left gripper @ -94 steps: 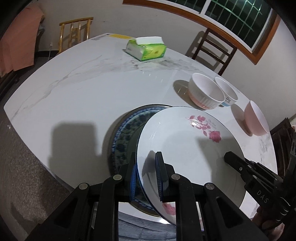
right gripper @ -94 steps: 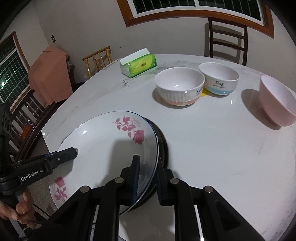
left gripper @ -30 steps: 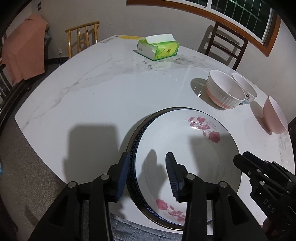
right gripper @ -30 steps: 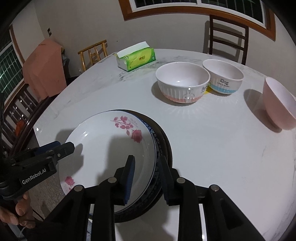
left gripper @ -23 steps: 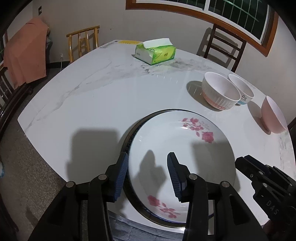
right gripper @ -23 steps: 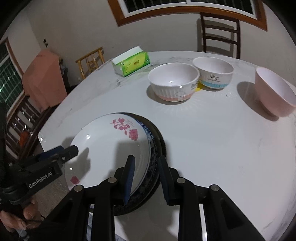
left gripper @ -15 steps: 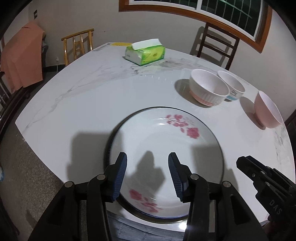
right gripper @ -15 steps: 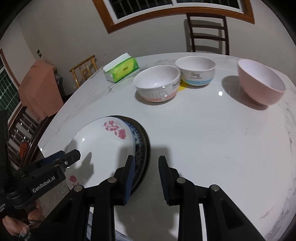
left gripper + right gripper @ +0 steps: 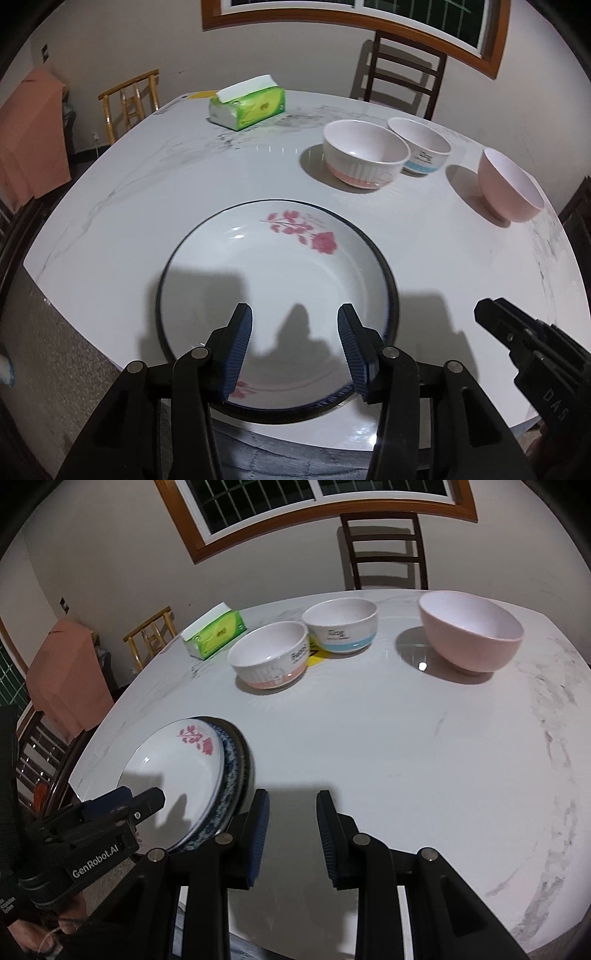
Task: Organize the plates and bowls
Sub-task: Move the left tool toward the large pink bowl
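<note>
A white plate with pink roses [image 9: 280, 273] [image 9: 177, 764] lies flat on top of a blue-patterned plate [image 9: 231, 771] and a dark-rimmed one [image 9: 393, 295], near the table's front edge. My left gripper [image 9: 294, 314] hovers over the plate's near rim, jaws apart, pads touching nothing. To the right of the stack my right gripper [image 9: 291, 801] stands open over bare table. Farther back are a ribbed pink-based bowl [image 9: 364, 158] [image 9: 271, 657], a white bowl with a blue band [image 9: 421, 149] [image 9: 341, 626] and a pink bowl [image 9: 509, 188] [image 9: 469, 631].
The white marble table [image 9: 147, 192] carries a green tissue pack [image 9: 247, 103] at the back left. A dark wooden chair [image 9: 402, 77] stands behind the table, and a yellow wooden chair [image 9: 129, 103] sits at its far left. A hand [image 9: 55, 934] holds the left gripper's handle.
The rose plate, earlier tilted and gripped by both grippers, now lies flat on the stack. Both grippers let go. The left jaws widened, and the right gripper swung right onto bare table.
</note>
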